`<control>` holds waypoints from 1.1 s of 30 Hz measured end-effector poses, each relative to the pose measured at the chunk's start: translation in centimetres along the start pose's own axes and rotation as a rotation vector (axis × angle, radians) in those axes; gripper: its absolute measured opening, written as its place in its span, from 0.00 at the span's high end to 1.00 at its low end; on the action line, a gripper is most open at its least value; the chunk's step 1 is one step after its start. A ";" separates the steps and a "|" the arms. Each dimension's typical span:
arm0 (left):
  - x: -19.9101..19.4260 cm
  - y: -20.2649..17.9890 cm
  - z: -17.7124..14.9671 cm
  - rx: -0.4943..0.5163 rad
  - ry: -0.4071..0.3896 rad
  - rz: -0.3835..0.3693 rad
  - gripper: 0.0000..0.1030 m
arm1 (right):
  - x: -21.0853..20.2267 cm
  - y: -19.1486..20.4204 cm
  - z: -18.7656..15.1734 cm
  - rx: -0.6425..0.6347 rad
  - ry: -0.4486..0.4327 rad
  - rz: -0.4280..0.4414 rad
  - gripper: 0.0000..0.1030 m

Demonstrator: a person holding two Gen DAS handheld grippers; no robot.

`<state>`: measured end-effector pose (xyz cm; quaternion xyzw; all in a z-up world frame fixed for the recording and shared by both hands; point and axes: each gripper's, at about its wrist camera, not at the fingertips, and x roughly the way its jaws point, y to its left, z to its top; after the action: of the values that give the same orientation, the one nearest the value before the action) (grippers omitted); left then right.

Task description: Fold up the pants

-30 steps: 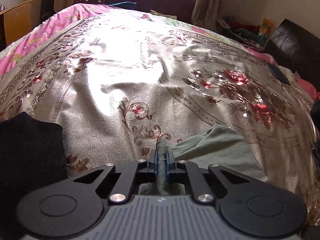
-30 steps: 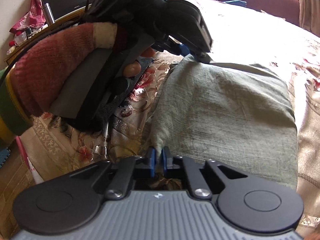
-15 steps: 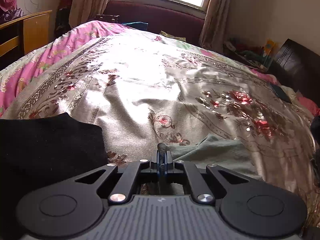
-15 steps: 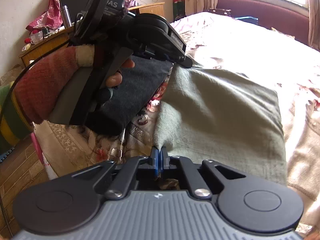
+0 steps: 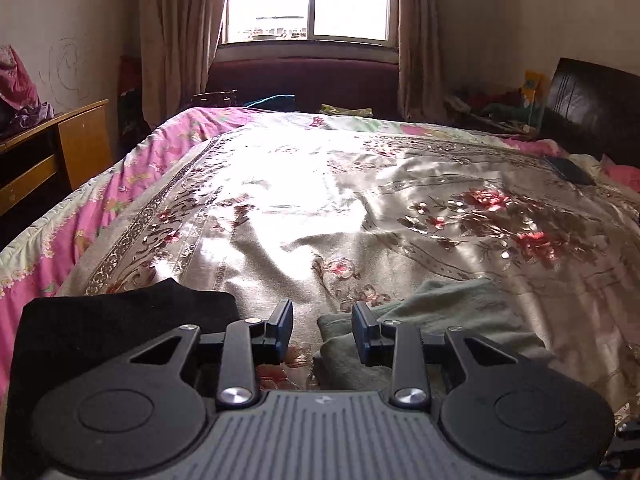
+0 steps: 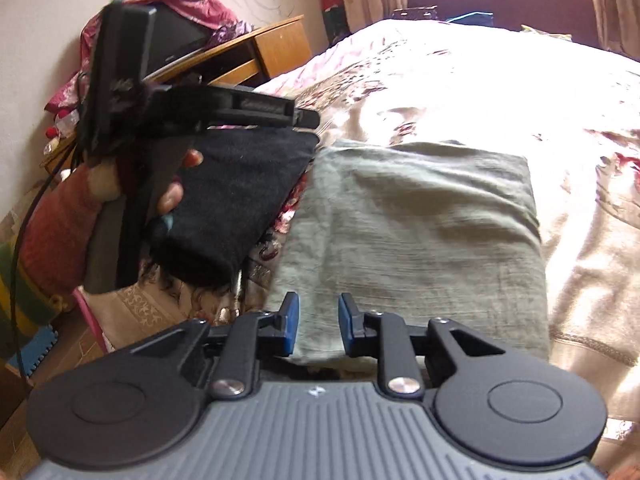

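The grey-green pants lie folded into a flat rectangle on the flowered bedspread. In the left wrist view their near corner shows low at right. My left gripper is open and empty, lifted just above that corner. It also shows in the right wrist view, held in a hand above the pants' far left corner. My right gripper is open and empty over the pants' near left edge.
A folded black garment lies left of the pants. A wooden desk stands left of the bed. A dark headboard is at the right, a window beyond the bed.
Both grippers opened and let go of the pants' corners. The pants now rest flat on the bed. Both grippers lifted and tilted up.
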<state>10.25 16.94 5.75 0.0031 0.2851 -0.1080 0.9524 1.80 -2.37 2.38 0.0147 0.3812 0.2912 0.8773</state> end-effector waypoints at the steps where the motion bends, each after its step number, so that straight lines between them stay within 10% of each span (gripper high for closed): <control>1: -0.3 -0.7 -0.4 0.018 0.004 -0.030 0.55 | -0.4 -0.6 0.0 0.009 -0.025 -0.023 0.78; 7: 3.2 -3.8 -4.2 0.182 0.223 0.003 0.49 | 0.5 -4.6 -0.4 0.093 0.043 -0.166 0.78; 16: 0.4 -3.2 -2.2 0.144 0.118 0.031 0.45 | -1.2 -9.4 1.8 0.217 -0.020 -0.134 0.65; 24: -1.6 -14.0 -4.7 0.457 0.101 -0.407 0.43 | 6.7 -17.4 6.7 0.359 0.064 0.011 0.60; 29: 2.4 -18.2 -5.9 0.603 0.215 -0.552 0.44 | 8.7 -17.9 8.1 0.303 0.129 0.066 0.60; 33: 4.6 -18.9 -6.8 0.621 0.358 -0.567 0.44 | 9.5 -18.7 9.0 0.306 0.155 0.043 0.86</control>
<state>6.43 -1.96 -1.37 0.2292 0.3889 -0.4427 0.7747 22.36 -11.14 -2.10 0.1337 0.4870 0.2487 0.8265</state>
